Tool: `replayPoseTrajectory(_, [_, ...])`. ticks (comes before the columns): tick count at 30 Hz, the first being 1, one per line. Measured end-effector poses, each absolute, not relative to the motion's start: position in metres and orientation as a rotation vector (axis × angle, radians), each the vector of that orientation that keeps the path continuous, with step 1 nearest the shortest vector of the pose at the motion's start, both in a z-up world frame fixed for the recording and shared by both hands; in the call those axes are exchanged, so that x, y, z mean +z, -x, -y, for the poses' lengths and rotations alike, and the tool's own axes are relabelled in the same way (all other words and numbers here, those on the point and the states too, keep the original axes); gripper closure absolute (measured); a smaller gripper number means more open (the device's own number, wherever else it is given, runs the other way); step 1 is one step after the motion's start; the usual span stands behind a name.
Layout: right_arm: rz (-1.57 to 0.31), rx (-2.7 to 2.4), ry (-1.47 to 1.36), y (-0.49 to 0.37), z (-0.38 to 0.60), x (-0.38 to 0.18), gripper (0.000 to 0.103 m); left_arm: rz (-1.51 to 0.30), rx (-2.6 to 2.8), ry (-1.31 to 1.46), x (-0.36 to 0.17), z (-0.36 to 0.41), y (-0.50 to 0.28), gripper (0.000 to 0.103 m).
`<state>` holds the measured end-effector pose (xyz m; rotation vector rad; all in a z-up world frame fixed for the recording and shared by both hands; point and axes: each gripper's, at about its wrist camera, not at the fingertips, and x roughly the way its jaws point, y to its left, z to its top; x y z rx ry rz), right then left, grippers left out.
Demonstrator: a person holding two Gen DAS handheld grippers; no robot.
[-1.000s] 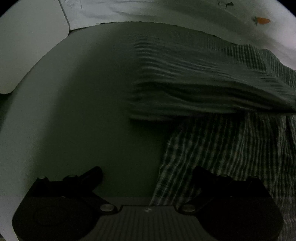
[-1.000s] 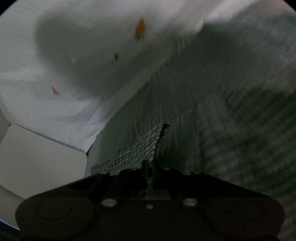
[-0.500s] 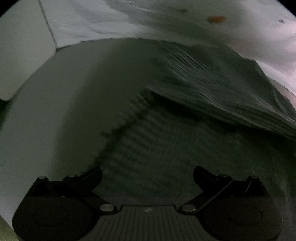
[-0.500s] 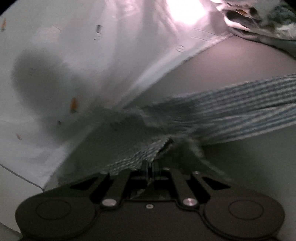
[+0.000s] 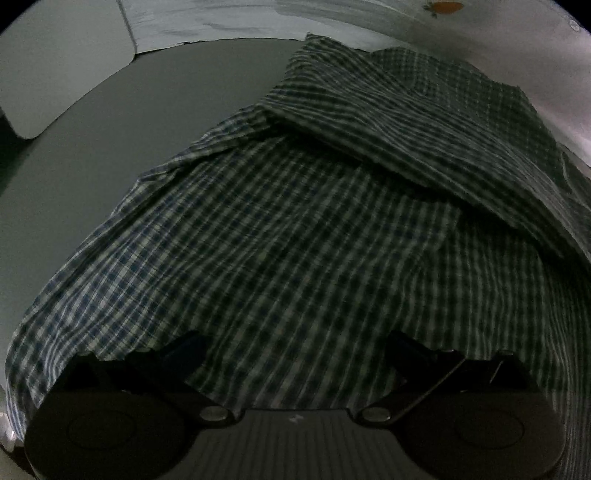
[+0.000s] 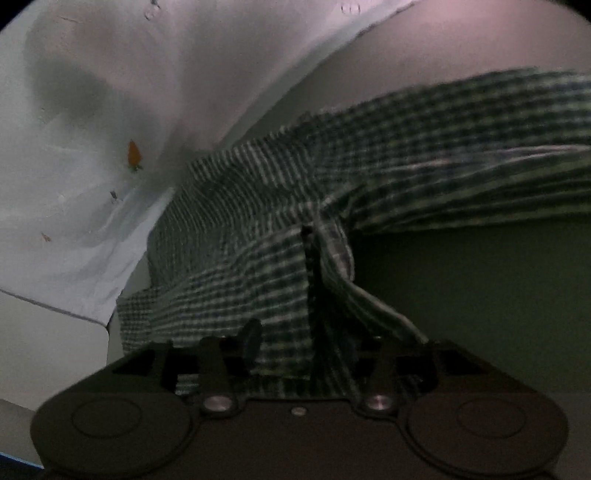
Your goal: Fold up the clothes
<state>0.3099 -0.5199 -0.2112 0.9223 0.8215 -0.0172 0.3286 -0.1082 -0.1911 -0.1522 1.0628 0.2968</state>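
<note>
Here, in the left wrist view, the checked garment [image 5: 295,240] is seen spread over most of the picture, lying on the grey bench [image 5: 110,129] and running from six o'clock up toward one o'clock. A folded-over upper layer is laid across it from twelve to three o'clock. The left gripper [image 5: 295,354] is held with its fingers [image 5: 184,350] spread wide apart, and the cloth is draped over and between them; nothing is clamped by them. Bare bench is visible from nine to eleven o'clock. A white cloth with a small orange print [image 5: 447,6] is seen along the top, from eleven to two o'clock, and a pale flat panel [image 5: 62,62] sits at ten o'clock.

In the right wrist view, the right gripper [image 6: 310,354] is shown with its fingers [image 6: 249,339] parted, and a fold of the checked garment [image 6: 258,221] is bunched between them; whether any cloth is pinched cannot be told. The garment is stretched away toward two and three o'clock, blurred there. The white cloth [image 6: 110,110] fills nine to twelve o'clock. Bench [image 6: 480,295] is seen at four o'clock.
</note>
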Motion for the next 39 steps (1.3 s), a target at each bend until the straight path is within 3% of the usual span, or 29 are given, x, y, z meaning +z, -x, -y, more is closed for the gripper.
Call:
replayPoseTrajectory(2, [-0.822, 0.025, -0.94, -0.319, 0.52, -0.213, 0.055, -1.057, 0.311, 0.159, -0.191, 0.108, -0.329, 0.0])
replayPoseTrajectory(4, [-0.841, 0.06, -0.969, -0.328, 0.52, -0.216, 0.079, -1.048, 0.321, 0.163, -0.189, 0.108, -0.324, 0.0])
replayPoseTrajectory(6, [-0.864, 0.095, -0.989, -0.336, 0.52, -0.216, 0.093, -1.046, 0.33, 0.166, -0.189, 0.11, -0.322, 0.0])
replayPoseTrajectory(10, [-0.715, 0.185, -0.876, -0.337, 0.521, -0.189, 0.098, -1.057, 0.357, 0.182, -0.188, 0.112, -0.325, 0.0])
replayPoseTrajectory(19, [-0.494, 0.081, -0.733, -0.342, 0.582, -0.139, 0.099, -1.098, 0.439, 0.234, -0.184, 0.114, -0.328, 0.0])
replayPoseTrajectory(32, [-0.712, -0.209, -0.642, -0.326, 0.638, -0.197, 0.097, -1.125, 0.495, 0.279, -0.18, 0.113, -0.324, 0.0])
replayPoseTrajectory(36, [-0.728, -0.247, -0.67, -0.325, 0.635, -0.194, 0.087, -1.115, 0.482, 0.269, -0.179, 0.111, -0.321, 0.0])
replayPoseTrajectory(38, [-0.718, -0.263, -0.672, -0.32, 0.634, -0.186, 0.077, -1.109, 0.473, 0.263, -0.179, 0.111, -0.319, 0.0])
replayPoseTrajectory(39, [-0.7, -0.267, -0.667, -0.316, 0.633, -0.18, 0.065, -1.106, 0.469, 0.26, -0.178, 0.11, -0.318, 0.0])
